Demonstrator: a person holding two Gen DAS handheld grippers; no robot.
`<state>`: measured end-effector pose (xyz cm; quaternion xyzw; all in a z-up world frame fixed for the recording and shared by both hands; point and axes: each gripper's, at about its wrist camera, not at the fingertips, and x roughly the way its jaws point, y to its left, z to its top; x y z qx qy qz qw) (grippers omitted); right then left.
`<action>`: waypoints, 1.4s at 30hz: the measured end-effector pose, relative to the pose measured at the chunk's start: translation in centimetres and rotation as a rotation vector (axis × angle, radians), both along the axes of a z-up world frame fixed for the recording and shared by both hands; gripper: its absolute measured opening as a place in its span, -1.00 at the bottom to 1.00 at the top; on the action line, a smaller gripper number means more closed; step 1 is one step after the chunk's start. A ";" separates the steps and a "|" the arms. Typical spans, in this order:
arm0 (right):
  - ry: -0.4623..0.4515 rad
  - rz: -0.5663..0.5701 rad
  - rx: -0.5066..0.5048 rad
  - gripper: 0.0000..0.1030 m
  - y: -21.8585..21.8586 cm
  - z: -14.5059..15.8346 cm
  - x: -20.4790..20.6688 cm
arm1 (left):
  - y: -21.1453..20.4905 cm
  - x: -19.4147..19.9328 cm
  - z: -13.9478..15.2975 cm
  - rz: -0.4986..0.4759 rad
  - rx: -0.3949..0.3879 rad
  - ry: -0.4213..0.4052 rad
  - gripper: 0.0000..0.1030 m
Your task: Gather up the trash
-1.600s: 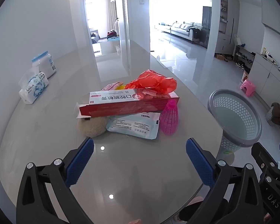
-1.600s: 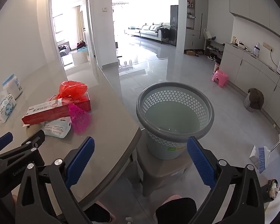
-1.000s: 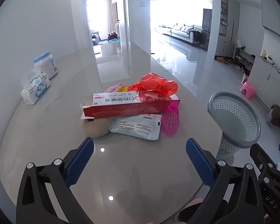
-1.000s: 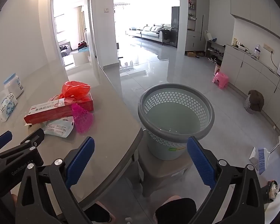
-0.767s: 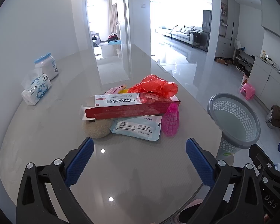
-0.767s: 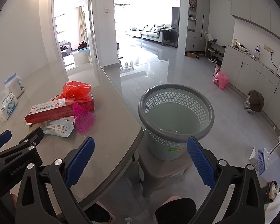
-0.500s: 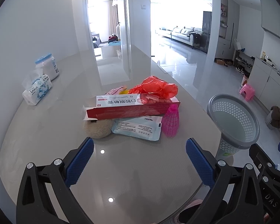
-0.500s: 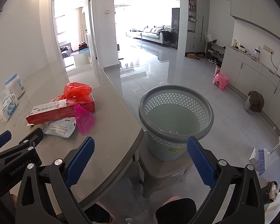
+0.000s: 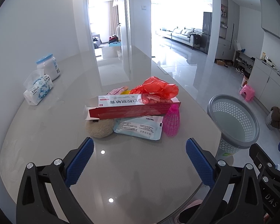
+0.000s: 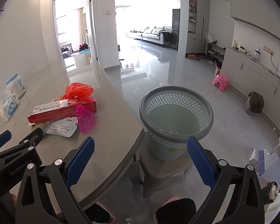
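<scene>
A pile of trash lies mid-table: a long red toothpaste box (image 9: 134, 106) (image 10: 62, 110), a crumpled red plastic bag (image 9: 155, 89) (image 10: 79, 90), a pale blue wipes packet (image 9: 140, 127) (image 10: 62, 127), a pink mesh cone (image 9: 171, 121) (image 10: 85, 118) and a beige fuzzy ball (image 9: 99, 127). My left gripper (image 9: 140, 160) hovers open just short of the pile, holding nothing. My right gripper (image 10: 140, 160) is open over the table's right edge, facing the empty grey perforated wastebasket (image 10: 176, 115) (image 9: 233, 120).
The wastebasket stands on a grey stool (image 10: 164, 169) beside the table (image 10: 112, 130). A tissue pack (image 9: 38, 91) and a white jar (image 9: 47, 67) sit at the far left by the wall. A broom (image 10: 263, 158) leans at the right. A person's legs show below.
Both views have drifted slightly, with the trash pile shifting a little lower and right in the left wrist view. Both grippers stay open and nothing has been picked up.
</scene>
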<state>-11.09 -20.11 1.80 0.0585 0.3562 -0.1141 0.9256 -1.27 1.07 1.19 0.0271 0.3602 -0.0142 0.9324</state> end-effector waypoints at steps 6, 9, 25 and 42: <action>-0.003 0.001 -0.002 0.84 0.0 -0.1 -0.2 | 0.2 0.0 0.2 0.001 -0.002 0.000 0.89; -0.003 0.001 -0.001 0.84 0.0 -0.1 -0.2 | 0.2 0.1 0.3 0.001 -0.003 0.000 0.89; -0.002 0.004 -0.003 0.84 0.0 0.2 -0.2 | 0.2 -0.1 0.0 0.001 -0.001 -0.002 0.89; -0.004 0.004 -0.005 0.84 0.5 -0.4 -0.1 | 0.3 -0.2 0.1 0.001 -0.003 -0.003 0.89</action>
